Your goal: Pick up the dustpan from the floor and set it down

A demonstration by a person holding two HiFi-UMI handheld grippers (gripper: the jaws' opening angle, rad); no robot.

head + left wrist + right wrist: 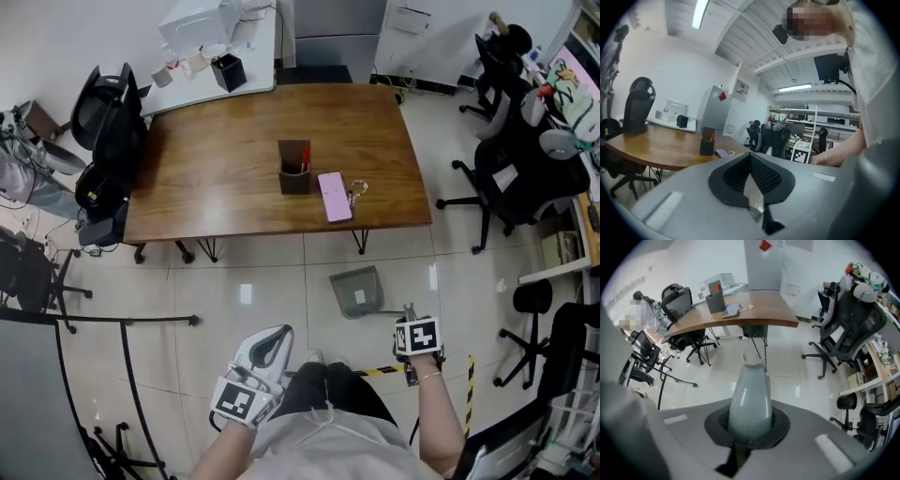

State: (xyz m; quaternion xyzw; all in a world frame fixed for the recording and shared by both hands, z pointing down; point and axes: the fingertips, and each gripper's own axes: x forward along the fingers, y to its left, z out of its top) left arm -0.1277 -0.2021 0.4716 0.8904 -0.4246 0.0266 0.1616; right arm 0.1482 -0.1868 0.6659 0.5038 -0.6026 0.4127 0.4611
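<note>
- The right tongs [410,323] point steeply down and are clamped on the handle of the grey plastic dustpan [356,291]; in the right gripper view the handle fills the gap between the jaws and runs away from the camera.
- The dustpan is over the white tiled floor [244,272], between the person and the near edge of the brown wooden tabletop [216,169]. Its flat pan is towards the tabletop and its handle towards the right tongs. Whether the pan touches the tiles cannot be told.
- The left tongs [284,333] are held well apart from the dustpan at the person's other side, pointing roughly level. The jaw tips meet, with nothing between them.
- On the tabletop stand a dark square pen holder [294,169] with a red pen in it, a pink phone [335,196] lying flat just beside it, and a small bunch of keys [357,191] touching or nearly touching the phone's far side.
- A black office chair [108,112] stands at the left end of the tabletop.
- A strip of yellow-and-black tape [384,371] lies on the floor by the person's feet.
</note>
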